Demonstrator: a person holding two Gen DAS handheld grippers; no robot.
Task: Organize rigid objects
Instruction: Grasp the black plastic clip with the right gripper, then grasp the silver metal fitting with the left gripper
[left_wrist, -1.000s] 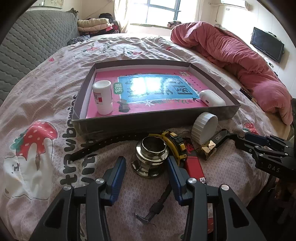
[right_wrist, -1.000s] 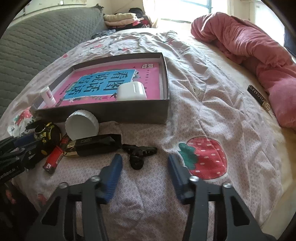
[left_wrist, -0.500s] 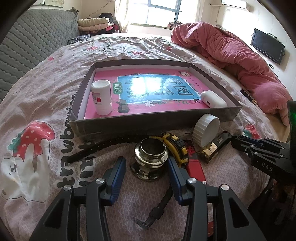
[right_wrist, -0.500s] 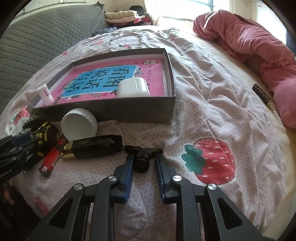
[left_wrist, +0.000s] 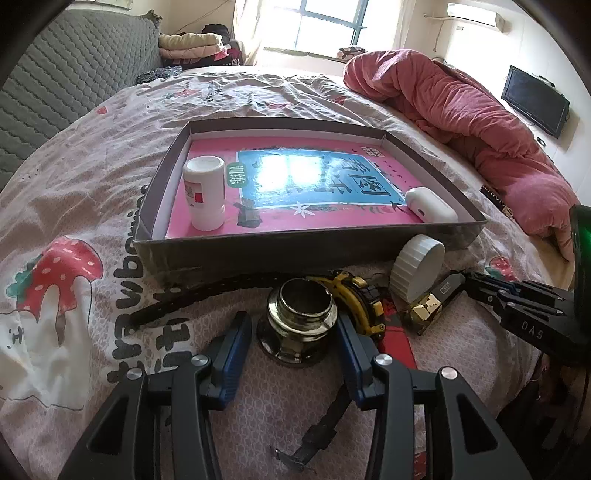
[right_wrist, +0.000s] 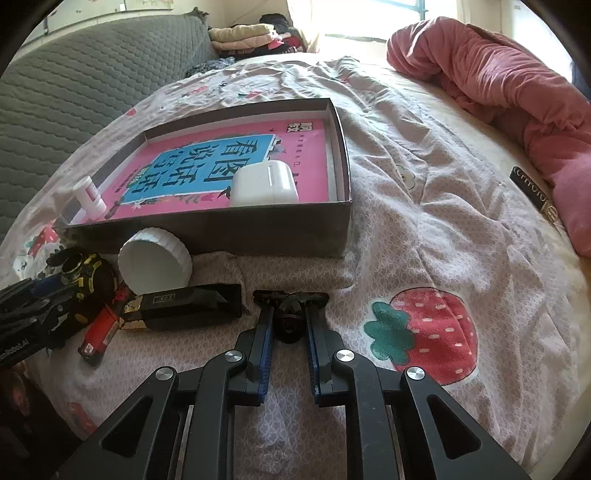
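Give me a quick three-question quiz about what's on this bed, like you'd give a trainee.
1. True or false: the white bottle stands upright inside the box.
2. Which thing sits between the fingers of the left claw? A) round lid B) metal cup C) white case
3. Fill in: the right claw is closed on a small ____ clip lying on the bedsheet.

Key
1. True.
2. B, the metal cup. The round lid leans outside the box, and the white case lies inside it.
3. Black.
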